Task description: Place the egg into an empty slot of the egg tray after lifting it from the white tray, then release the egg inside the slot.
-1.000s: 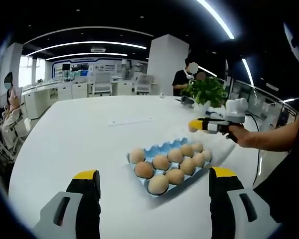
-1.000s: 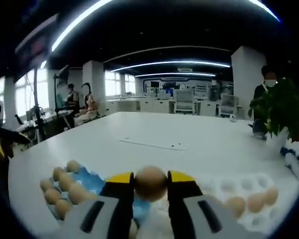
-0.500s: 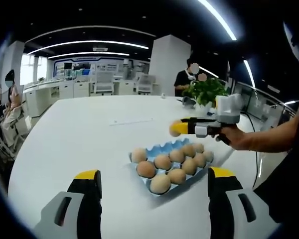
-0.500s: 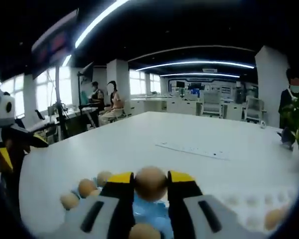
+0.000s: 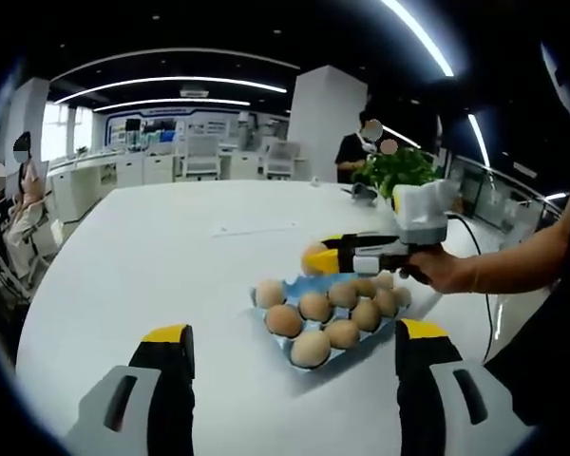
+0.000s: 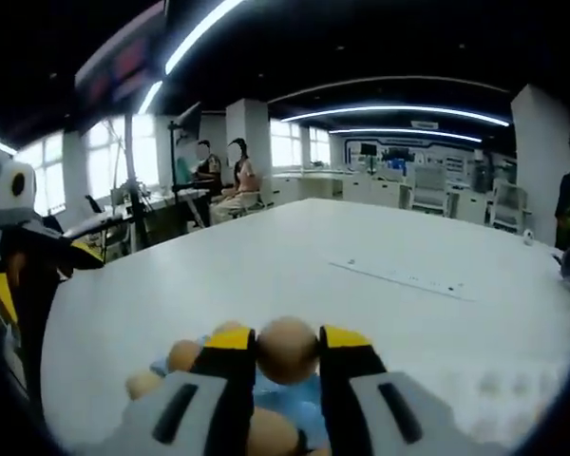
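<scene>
Now the carry step is under way. Leftmost, the left gripper (image 5: 290, 347) hangs spread and empty over the white bench (image 5: 152, 256), short of the blue egg tray (image 5: 313, 285). To its right, the right gripper (image 6: 287, 351) pinches the egg (image 6: 287, 350) above that tray. Next comes lowering into an empty slot, likely along the far edge, before letting go.

You work at a large white table (image 5: 152, 247). A potted plant (image 5: 399, 171) stands at its far edge, a white pillar (image 5: 321, 123) behind; seated people (image 6: 223, 176) occupy the window side.
</scene>
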{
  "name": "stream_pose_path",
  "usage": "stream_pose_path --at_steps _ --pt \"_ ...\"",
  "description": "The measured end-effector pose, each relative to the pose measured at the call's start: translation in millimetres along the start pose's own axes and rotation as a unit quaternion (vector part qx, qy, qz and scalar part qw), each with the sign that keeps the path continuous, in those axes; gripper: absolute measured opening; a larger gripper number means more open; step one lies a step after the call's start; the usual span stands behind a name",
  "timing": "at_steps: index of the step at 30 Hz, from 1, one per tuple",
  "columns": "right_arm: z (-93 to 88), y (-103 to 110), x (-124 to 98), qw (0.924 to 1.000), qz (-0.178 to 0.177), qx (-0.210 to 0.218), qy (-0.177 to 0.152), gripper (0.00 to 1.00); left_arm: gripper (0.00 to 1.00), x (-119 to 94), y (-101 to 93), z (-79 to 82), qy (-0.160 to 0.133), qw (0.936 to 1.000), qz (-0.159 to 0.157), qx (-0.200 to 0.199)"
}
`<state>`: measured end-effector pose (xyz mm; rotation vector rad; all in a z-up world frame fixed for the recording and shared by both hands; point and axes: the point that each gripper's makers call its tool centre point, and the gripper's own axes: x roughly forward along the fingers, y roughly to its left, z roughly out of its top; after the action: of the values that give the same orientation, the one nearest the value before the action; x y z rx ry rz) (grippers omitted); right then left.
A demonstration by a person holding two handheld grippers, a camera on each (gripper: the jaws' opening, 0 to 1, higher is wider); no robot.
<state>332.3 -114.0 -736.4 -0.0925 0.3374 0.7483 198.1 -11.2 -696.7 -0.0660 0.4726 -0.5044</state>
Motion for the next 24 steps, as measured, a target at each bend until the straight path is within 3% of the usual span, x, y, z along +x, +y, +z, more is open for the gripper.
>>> stream_pose_path --at_steps 7,11,24 --pt "-10.2 13.3 12.1 0.9997 0.017 -0.001 0.016 0.26 0.87 1.1 -5.0 -4.0 0.007 0.9999 -0.011 0.0" --pt "-13.1 18.2 15.3 0.9995 0.023 -0.001 0.02 0.26 0.88 0.1 -0.9 -2.9 0.003 1.0 0.0 0.0" --pt "-25.2 14.1 21.5 0.9986 0.022 0.028 0.039 0.26 0.86 -1.3 -0.9 -4.5 0.007 1.0 0.002 0.001"
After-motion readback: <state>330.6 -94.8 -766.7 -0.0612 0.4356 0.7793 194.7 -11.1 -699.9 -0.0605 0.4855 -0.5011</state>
